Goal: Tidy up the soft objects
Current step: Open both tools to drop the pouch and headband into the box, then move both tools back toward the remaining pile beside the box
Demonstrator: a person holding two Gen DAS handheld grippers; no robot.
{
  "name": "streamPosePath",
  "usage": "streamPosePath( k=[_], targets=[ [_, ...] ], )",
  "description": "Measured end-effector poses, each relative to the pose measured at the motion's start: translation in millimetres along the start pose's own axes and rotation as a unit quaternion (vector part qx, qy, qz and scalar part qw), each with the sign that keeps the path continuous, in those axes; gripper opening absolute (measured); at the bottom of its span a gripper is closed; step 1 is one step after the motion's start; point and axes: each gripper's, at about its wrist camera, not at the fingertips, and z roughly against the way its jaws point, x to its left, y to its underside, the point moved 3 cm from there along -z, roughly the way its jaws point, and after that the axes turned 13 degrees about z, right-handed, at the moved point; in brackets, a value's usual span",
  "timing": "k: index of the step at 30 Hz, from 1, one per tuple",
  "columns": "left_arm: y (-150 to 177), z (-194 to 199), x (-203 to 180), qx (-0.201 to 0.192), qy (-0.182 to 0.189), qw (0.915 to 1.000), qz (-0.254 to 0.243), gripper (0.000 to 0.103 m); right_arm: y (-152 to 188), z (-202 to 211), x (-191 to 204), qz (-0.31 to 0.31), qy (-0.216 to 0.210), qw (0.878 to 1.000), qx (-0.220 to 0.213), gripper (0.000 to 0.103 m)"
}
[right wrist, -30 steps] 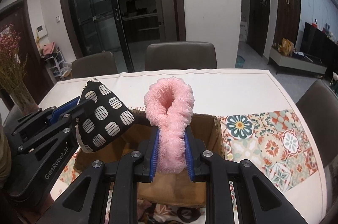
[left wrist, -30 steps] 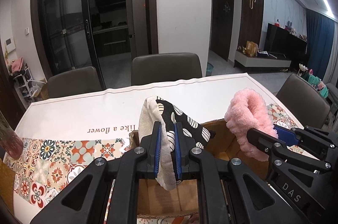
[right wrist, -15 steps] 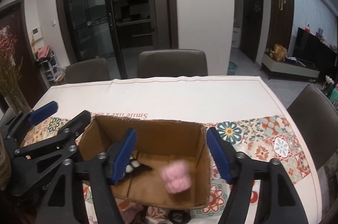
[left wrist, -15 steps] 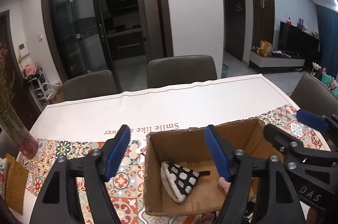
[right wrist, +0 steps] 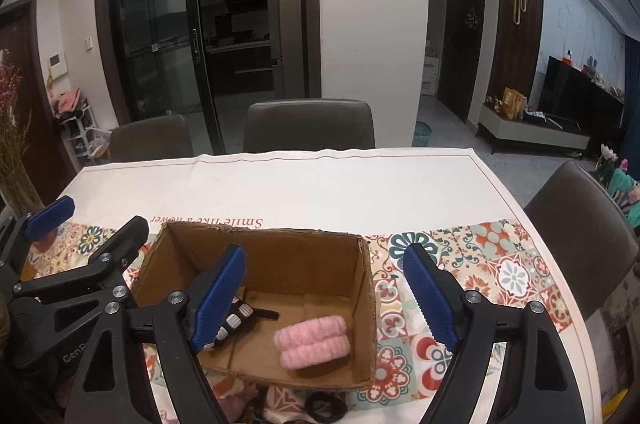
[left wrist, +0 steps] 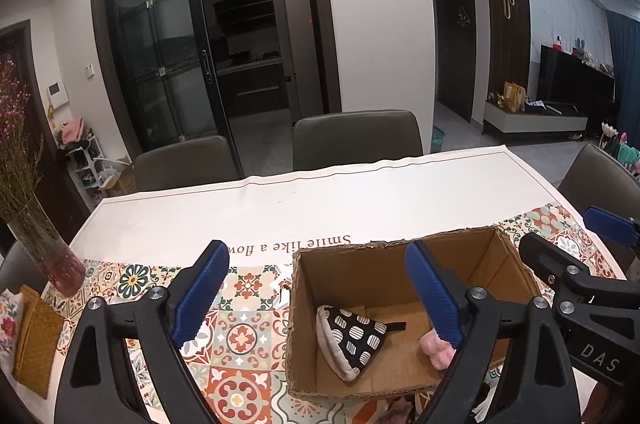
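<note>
Table (left wrist: 360, 200): patterned cloth. Cardboard box (right wrist: 360, 288), near edge: holds black-and-white pouch (left wrist: 352, 338) at left, pink fluffy band (right wrist: 312, 340) at right. Left gripper (left wrist: 316, 296), right gripper (right wrist: 324, 296): both spread wide, empty, above box.

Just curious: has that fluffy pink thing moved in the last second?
Yes. The pink fluffy band went down from above the cardboard box rim onto its floor.
</note>
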Motion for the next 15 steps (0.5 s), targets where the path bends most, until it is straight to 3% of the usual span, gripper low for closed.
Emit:
streamPosePath(
  k=[8, 15],
  targets=[
    [3, 18, 1, 0.000, -0.002, 0.9999, 0.012, 0.097, 7, 17, 0, -0.008, -0.004, 1.000, -0.007, 0.082],
    [12, 35, 0, -0.015, -0.013, 0.9998, 0.002, 0.101, 15, 36, 2, 0.004, 0.018, 1.000, -0.017, 0.082]
  ],
)
